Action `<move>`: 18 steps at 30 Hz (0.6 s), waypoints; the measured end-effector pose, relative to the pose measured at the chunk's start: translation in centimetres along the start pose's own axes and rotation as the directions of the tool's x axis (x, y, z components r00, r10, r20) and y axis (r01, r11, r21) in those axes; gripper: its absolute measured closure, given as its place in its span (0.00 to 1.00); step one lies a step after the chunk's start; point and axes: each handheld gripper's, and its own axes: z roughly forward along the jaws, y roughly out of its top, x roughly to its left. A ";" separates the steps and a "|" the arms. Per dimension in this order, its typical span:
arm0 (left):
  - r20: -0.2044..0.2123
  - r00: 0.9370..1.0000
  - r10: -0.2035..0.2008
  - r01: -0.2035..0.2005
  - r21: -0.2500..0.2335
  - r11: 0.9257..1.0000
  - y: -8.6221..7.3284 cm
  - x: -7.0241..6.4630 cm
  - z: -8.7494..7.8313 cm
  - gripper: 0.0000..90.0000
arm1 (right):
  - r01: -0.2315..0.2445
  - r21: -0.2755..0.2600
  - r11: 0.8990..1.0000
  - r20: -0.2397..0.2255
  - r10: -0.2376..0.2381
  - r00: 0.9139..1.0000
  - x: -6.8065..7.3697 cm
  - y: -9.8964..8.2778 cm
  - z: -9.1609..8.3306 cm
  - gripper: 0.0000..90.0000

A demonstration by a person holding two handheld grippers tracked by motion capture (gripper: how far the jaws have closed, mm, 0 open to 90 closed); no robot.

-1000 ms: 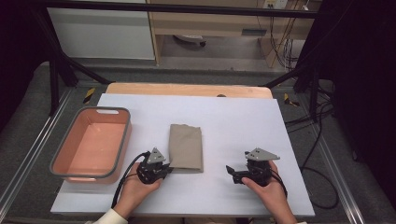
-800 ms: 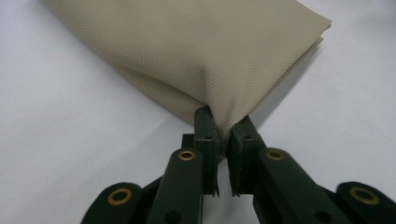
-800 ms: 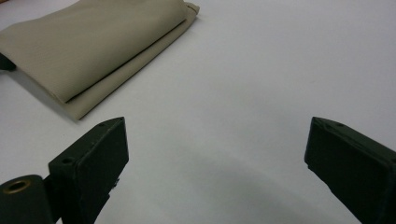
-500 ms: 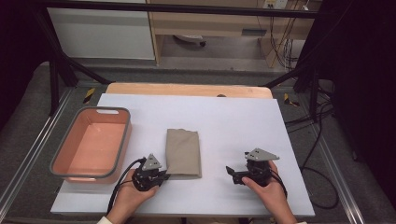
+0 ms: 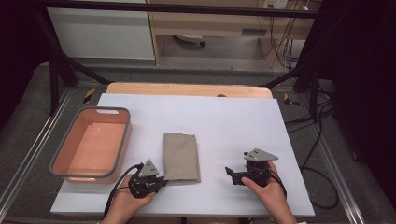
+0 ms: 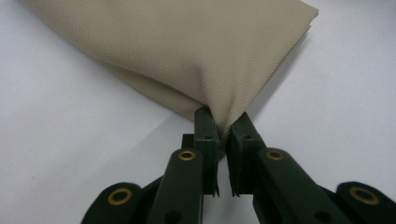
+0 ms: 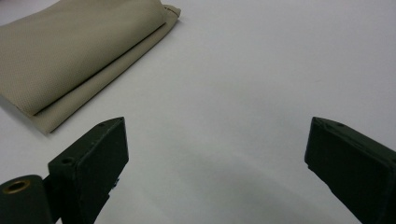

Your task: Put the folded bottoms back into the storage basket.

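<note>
a: where's our cloth point(image 5: 181, 157)?

b: folded on the table point(image 5: 224, 121), near the middle, a bit toward the front edge. from it, the tub point(image 5: 122, 140) sits at nine o'clock, just beside it but apart.

a: and our left gripper point(image 5: 159, 182)?

b: at the cloth's seven o'clock corner. in the left gripper view our jaws are pinched tight on that corner of the cloth point(image 6: 196, 56), fabric bunched between the pads.

a: the right gripper point(image 5: 229, 171)?

b: at the cloth's four o'clock, well apart, held low over bare table. its jaws stand wide with nothing between them, pointing toward the cloth point(image 7: 79, 51).
</note>
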 end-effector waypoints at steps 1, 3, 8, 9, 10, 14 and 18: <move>0.001 1.000 0.000 0.000 0.001 1.000 0.0 0.0 -0.1 0.93 | -0.002 -0.001 1.000 0.000 0.002 1.000 0.0 0.0 0.0 0.08; 0.003 1.000 0.000 0.000 0.002 1.000 -0.1 0.0 -0.1 0.94 | 0.001 -0.002 1.000 0.000 -0.001 1.000 0.1 0.0 0.0 0.08; 0.006 1.000 0.005 -0.005 0.009 1.000 -0.1 0.0 -0.2 0.94 | 0.003 -0.001 1.000 -0.001 -0.003 1.000 0.1 0.0 0.0 0.08; 0.006 1.000 0.006 -0.006 0.009 1.000 -0.1 0.0 -0.2 0.94 | 0.002 -0.002 1.000 -0.001 -0.002 1.000 0.1 0.0 0.0 0.08; 0.007 1.000 0.006 -0.006 0.009 1.000 -0.1 0.0 -0.2 0.94 | 0.002 -0.002 1.000 0.000 -0.002 1.000 0.1 0.0 0.0 0.08; 0.011 1.000 0.006 -0.006 0.013 1.000 -0.2 -0.1 -0.3 0.94 | 0.004 0.001 1.000 -0.002 -0.004 1.000 0.1 0.0 0.0 0.08; 0.017 1.000 0.007 -0.007 0.014 1.000 -0.4 -0.1 -0.4 0.94 | 0.006 0.003 1.000 -0.005 -0.006 1.000 0.1 0.0 0.1 0.08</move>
